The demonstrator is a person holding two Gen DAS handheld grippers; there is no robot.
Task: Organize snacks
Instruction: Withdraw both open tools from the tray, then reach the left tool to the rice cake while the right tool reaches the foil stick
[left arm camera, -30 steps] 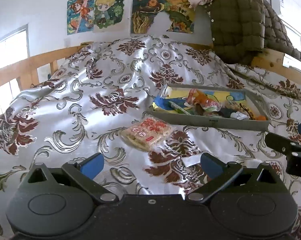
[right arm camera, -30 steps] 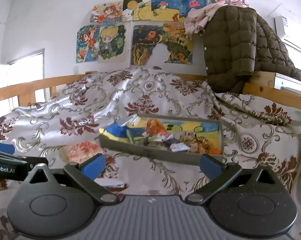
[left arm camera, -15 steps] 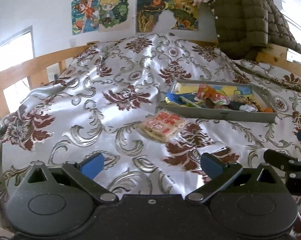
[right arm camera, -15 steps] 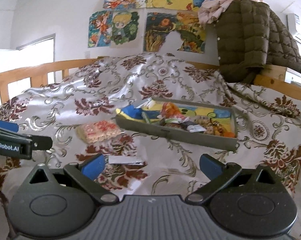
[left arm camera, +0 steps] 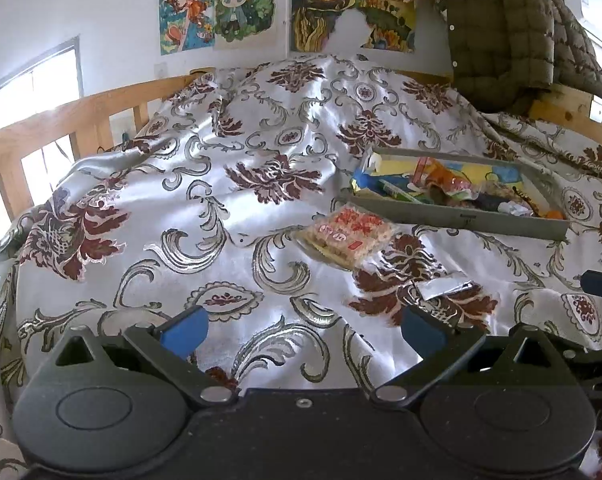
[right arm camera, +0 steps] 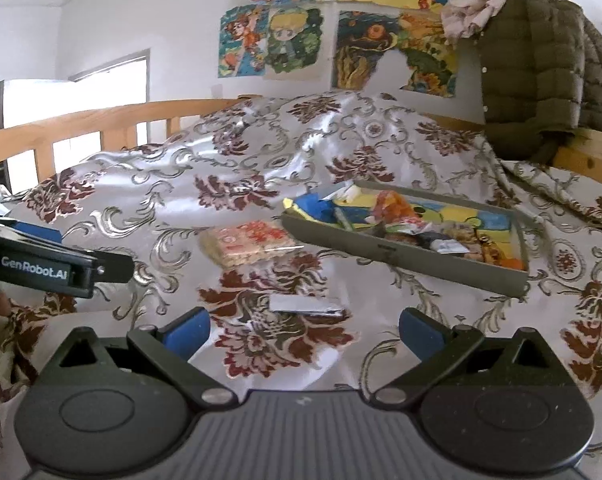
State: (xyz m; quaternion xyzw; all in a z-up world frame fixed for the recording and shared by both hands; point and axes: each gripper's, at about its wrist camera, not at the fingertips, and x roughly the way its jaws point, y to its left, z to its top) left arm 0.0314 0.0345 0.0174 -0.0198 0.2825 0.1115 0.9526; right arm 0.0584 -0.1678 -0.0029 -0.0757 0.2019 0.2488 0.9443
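I hold both tools above a bed (left arm camera: 229, 216) covered in a shiny floral spread. My left tool (left arm camera: 303, 330) is released, its blue pads spread wide with nothing between them; my right tool (right arm camera: 304, 326) is likewise spread and empty. A grey tray (right arm camera: 401, 254) full of mixed snacks sits toward the bed's right side. Just beside its near left corner lies a clear cracker packet (right arm camera: 249, 242), and nearer me a small silver wrapper (right arm camera: 305, 306) lies flat on the spread.
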